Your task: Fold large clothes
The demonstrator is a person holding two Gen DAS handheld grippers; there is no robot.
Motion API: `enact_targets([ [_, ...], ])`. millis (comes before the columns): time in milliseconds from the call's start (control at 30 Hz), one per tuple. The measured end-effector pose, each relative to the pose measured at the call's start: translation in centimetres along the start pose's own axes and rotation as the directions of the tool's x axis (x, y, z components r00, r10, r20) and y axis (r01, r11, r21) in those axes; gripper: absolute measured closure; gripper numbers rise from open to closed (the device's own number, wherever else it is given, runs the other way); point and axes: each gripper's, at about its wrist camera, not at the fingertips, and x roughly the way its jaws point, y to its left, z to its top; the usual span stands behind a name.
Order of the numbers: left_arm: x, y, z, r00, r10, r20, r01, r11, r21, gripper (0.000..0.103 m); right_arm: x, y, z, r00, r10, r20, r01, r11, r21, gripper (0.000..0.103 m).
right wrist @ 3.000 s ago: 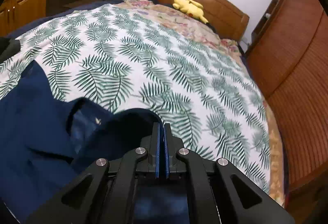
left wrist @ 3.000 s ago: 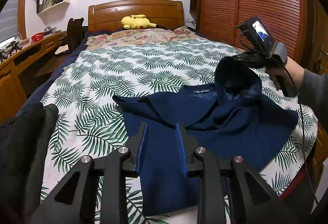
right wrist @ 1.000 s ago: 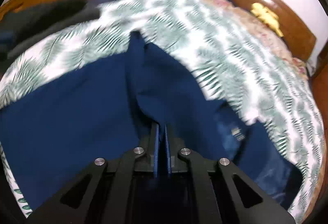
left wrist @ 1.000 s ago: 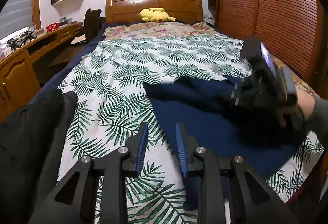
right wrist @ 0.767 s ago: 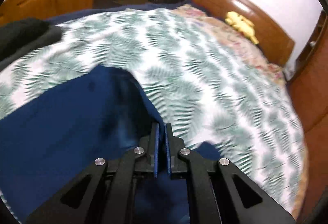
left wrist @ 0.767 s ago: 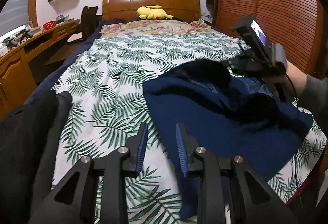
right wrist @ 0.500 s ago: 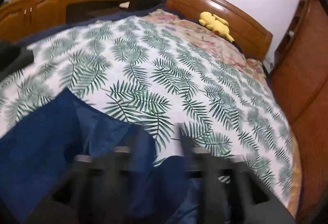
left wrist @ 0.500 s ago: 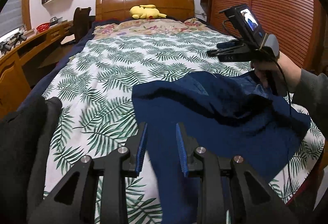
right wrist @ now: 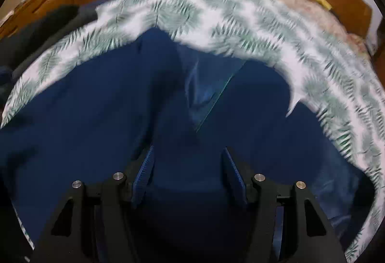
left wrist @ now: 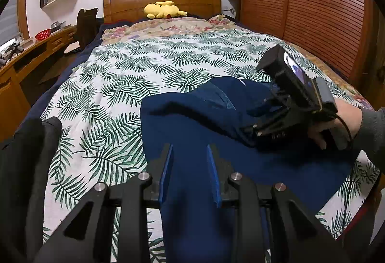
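The navy garment lies spread on the leaf-print bedspread, part-folded, directly under and ahead of both sets of fingers. The right gripper hangs over the middle of the cloth with its fingers apart and closing; cloth lies beneath the gap, but no pad presses it, so it holds nothing. The left gripper has its fingers narrowly apart over the near hem, also empty. The likely slip: fingers closing on a loose bunch would catch several layers, or the bedspread too, and drag the folded flap askew; the right-wrist view is blurred, so the aim is uncertain. Beyond the fingers the bed is open up to the yellow plush toy at the headboard. To the left of the left fingers a dark garment lies near; to the right the bed's edge is close behind the right hand.
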Motion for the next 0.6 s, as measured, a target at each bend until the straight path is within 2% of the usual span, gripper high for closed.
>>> enact_targets([
  [33,0.0,-0.1,0.0,1.0,0.0,0.0,0.0,1.0,0.001,0.077,0.1,0.2,-0.3,1.0,0.018,0.003,-0.018,1.0,-0.016,0.059],
  [67,0.0,-0.1,-0.1,1.0,0.001,-0.003,-0.001,1.0,0.001,0.077,-0.2,0.5,-0.5,1.0,0.017,0.014,-0.017,0.999,-0.032,0.072],
  [100,0.0,0.0,-0.1,1.0,0.001,-0.005,-0.001,1.0,0.002,0.077,-0.4,0.6,-0.5,1.0,0.001,0.021,0.0,0.999,-0.044,0.094],
  [200,0.0,-0.1,-0.1,1.0,0.001,-0.004,-0.001,1.0,0.001,0.076,-1.6,0.6,-0.1,0.998,-0.036,0.055,0.041,0.995,-0.093,0.098],
  [267,-0.1,-0.1,-0.1,1.0,-0.001,0.0,0.001,1.0,0.0,0.076,-2.6,0.1,0.6,0.99,-0.098,0.104,0.109,0.988,-0.109,0.102],
  [333,-0.1,-0.2,-0.1,1.0,-0.004,0.003,0.004,1.0,0.0,0.076,-3.8,-0.9,2.1,0.97,-0.184,0.157,0.199,0.976,-0.089,0.102],
  [433,0.0,-0.3,0.0,1.0,-0.007,0.0,0.007,1.0,0.001,0.076,-4.8,-2.3,4.3,0.945,-0.246,0.216,0.265,0.962,-0.067,0.102],
  [600,0.4,-0.8,0.0,1.0,-0.025,-0.009,0.025,1.0,0.014,0.076,-3.3,-2.5,7.5,0.933,-0.282,0.226,0.312,0.944,-0.111,0.102],
])
